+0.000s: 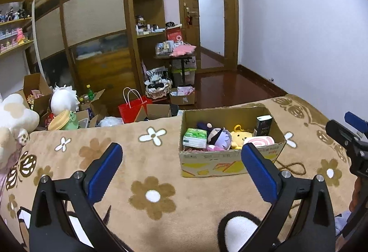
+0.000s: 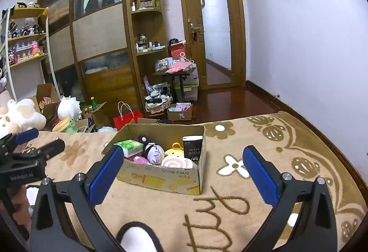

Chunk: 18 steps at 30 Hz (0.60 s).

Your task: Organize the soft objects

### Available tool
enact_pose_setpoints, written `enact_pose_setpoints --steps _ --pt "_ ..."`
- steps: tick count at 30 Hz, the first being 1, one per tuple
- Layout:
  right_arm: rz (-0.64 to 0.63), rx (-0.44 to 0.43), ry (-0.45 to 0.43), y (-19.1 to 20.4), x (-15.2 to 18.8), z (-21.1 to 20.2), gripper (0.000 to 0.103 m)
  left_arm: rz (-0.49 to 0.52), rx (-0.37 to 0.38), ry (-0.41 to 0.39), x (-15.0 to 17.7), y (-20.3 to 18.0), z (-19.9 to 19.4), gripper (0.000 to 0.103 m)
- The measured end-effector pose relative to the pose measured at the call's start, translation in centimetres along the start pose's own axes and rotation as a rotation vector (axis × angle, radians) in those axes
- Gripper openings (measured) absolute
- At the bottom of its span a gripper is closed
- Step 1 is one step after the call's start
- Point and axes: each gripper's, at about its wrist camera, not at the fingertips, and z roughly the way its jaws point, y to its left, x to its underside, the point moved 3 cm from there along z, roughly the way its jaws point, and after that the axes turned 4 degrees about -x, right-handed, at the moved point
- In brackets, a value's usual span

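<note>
Landmark: cardboard box (image 2: 161,166), open-topped, standing on the flowered blanket (image 1: 147,173).
Box contents: I count a green tissue pack (image 2: 129,145), a purple-haired plush doll (image 2: 154,152), a yellow plush (image 2: 175,151), a pink swirl cushion (image 2: 177,162) and a black carton (image 2: 192,146), all inside the box; the carton stands upright against the wall away from the tissue pack.
Left gripper (image 1: 181,171): my jaws gape wide, nothing between them; they sit nearer the camera than the box, one blue pad overlapping its front corner in view.
Right gripper (image 2: 184,173): spread fully too, empty; the box shows through the gap between the fingers.
Left view only: right gripper (image 1: 345,134) at the frame edge, beside the box; a hand under it.
Right view only: brown lettering woven into the blanket in front of the box; left gripper (image 2: 34,143) at the frame edge.
Surface: tan plush blanket with brown and white flowers.
Room: beyond the box, a red paper bag (image 1: 133,109), open cartons, white plush toys (image 1: 63,100), wooden wardrobe (image 1: 92,21), shelves, wooden door (image 1: 209,10), dark polished floor.
</note>
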Motion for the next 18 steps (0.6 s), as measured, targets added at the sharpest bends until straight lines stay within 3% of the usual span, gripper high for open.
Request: enact_pose_setpoints --steps 18 --pt "0.04 0.018 0.011 -1.5 1.8 -1.8 0.103 0.07 -0.012 0.003 1.7 -0.5 -0.4 0.102"
